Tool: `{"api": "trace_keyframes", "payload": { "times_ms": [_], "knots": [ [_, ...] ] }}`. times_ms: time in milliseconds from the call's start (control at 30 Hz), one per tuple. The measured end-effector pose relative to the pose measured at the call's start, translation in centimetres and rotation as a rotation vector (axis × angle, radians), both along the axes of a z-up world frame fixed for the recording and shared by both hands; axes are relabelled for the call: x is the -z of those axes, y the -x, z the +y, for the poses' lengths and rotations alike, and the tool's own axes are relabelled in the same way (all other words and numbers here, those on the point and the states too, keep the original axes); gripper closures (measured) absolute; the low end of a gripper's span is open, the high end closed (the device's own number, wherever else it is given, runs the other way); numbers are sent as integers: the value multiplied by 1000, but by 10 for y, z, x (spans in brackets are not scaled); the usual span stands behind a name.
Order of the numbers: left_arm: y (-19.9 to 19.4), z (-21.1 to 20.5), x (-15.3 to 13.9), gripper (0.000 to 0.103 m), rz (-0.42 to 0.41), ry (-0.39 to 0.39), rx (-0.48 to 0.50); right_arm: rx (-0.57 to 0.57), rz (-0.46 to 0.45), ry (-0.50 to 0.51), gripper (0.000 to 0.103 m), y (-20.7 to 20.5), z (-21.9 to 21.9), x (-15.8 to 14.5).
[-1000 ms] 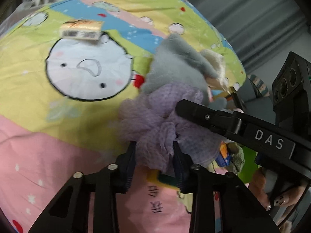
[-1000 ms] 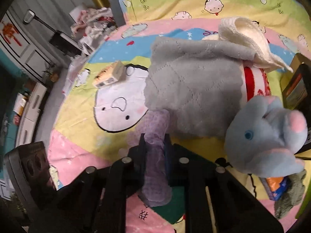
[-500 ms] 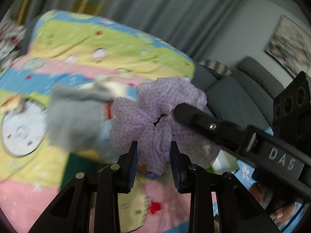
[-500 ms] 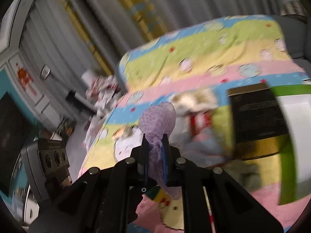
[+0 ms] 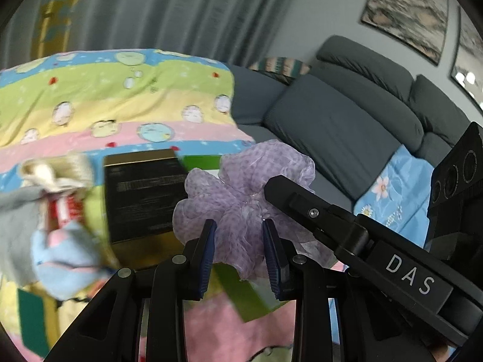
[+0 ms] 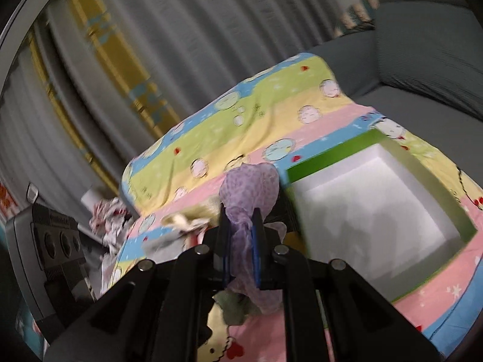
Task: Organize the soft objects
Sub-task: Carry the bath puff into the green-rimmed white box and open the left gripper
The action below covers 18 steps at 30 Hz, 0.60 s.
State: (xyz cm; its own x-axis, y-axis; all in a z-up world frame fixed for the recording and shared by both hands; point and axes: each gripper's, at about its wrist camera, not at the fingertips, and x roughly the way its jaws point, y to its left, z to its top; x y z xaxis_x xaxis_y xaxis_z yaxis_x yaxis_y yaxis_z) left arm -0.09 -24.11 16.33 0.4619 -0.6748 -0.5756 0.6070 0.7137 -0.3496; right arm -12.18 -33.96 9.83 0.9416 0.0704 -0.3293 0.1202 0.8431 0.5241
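A ruffled purple scrunchie (image 5: 241, 199) is held in the air above the bed by both grippers. My left gripper (image 5: 240, 252) is shut on its lower part. My right gripper (image 6: 241, 241) is shut on another part of the scrunchie (image 6: 250, 190); its black finger (image 5: 305, 208) crosses the left wrist view. A grey and blue plush toy (image 5: 57, 250) with a cream knitted piece (image 5: 54, 172) lies low on the left. A green box with a white inside (image 6: 371, 199) sits open on the bed to the right.
A cartoon-print quilt (image 5: 120, 99) covers the bed. A black and gold box (image 5: 145, 193) lies beside the plush. A dark grey sofa (image 5: 347, 111) with a blue floral cloth (image 5: 392, 190) stands behind. Grey curtains (image 6: 151, 45) hang at the back.
Both grippers have lifted the scrunchie off the bed and swung right. The plush has slid to the left edge of view; the green box and sofa have come into sight.
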Motion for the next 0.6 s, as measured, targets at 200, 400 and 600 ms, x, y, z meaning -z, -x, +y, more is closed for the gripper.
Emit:
{"api": "trace_keyframes", "payload": {
  "times_ms": [200,400,600],
  "knots": [
    [-8,-39,18,72,13,-34,59,74,38,-80,91,2,-37,24],
    [-8,-64,34,72,36,-89,77,143,98,-135,91,2,-59,46],
    [0,-67,39,61,26,-87,49,210,153,-160,79,7,-75,58]
  ]
}}
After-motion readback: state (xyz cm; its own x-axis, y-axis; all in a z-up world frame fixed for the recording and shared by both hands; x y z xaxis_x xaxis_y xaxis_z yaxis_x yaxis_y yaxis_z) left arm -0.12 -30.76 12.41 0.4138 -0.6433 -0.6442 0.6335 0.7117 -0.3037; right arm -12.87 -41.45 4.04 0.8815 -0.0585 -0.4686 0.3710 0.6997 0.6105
